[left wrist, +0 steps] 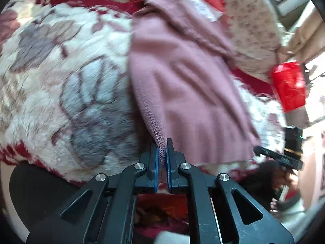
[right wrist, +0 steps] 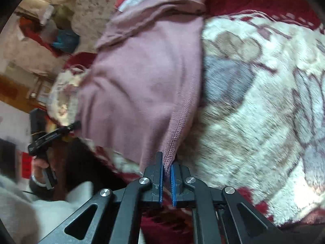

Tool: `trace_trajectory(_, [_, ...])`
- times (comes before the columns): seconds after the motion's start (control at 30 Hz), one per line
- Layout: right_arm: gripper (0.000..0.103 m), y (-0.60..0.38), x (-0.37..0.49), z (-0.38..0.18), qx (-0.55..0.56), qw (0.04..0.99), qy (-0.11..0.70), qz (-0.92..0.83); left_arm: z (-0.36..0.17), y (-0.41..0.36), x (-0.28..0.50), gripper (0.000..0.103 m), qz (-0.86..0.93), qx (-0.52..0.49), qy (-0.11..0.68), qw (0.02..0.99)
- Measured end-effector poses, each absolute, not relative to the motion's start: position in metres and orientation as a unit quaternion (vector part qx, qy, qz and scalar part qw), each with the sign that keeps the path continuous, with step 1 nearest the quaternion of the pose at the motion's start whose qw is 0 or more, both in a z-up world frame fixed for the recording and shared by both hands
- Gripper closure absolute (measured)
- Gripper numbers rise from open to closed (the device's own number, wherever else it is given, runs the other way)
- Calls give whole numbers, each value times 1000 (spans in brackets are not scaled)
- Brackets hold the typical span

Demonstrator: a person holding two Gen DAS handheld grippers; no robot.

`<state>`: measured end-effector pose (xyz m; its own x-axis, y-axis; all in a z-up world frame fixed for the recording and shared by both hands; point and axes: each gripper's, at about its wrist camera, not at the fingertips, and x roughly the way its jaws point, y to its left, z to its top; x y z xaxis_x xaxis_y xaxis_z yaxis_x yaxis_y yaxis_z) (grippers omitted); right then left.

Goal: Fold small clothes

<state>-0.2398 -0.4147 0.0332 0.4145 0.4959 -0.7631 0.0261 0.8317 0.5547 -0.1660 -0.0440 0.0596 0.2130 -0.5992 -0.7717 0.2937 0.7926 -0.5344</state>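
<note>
A small dusty-pink knit garment (left wrist: 182,77) lies stretched over a fluffy red, white and grey floral blanket (left wrist: 61,71). My left gripper (left wrist: 162,152) is shut on the garment's near ribbed hem corner. In the right wrist view the same garment (right wrist: 142,77) spreads away from me, and my right gripper (right wrist: 167,166) is shut on its other near hem corner. The far end of the garment is bunched in folds. Each gripper shows in the other's view at the side, the right gripper (left wrist: 278,158) and the left gripper (right wrist: 48,138).
A beige flowered pillow or cover (left wrist: 249,32) lies beyond the garment. A red bag (left wrist: 288,85) hangs at the right in the left wrist view. Cluttered shelves and a blue bag (right wrist: 65,40) stand at the left in the right wrist view. The blanket (right wrist: 264,101) extends right.
</note>
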Motion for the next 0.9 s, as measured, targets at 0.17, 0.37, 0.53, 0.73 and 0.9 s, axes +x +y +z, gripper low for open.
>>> trace_trajectory(0.17, [98,-428,-218,79,321,818,429,210,106,-45,-146,99,-338,-157,515,772])
trace_trajectory(0.37, [99,-458,-160,127,332,857,343,194,158,-36,-73,99,-337,-186,452,805])
trace_trajectory(0.53, [100,-487,-103,150,332,874,315,161,180,-51,-9,99,-317,-183,425,828])
trace_trajectory(0.73, [100,-505,-41,174,291,898,308,117,177,-64,66,99,-287,-195,417,840])
trace_trajectory(0.9, [100,-532,39,152,321,894,302,77,150,-77,138,98,-245,-208,439,839])
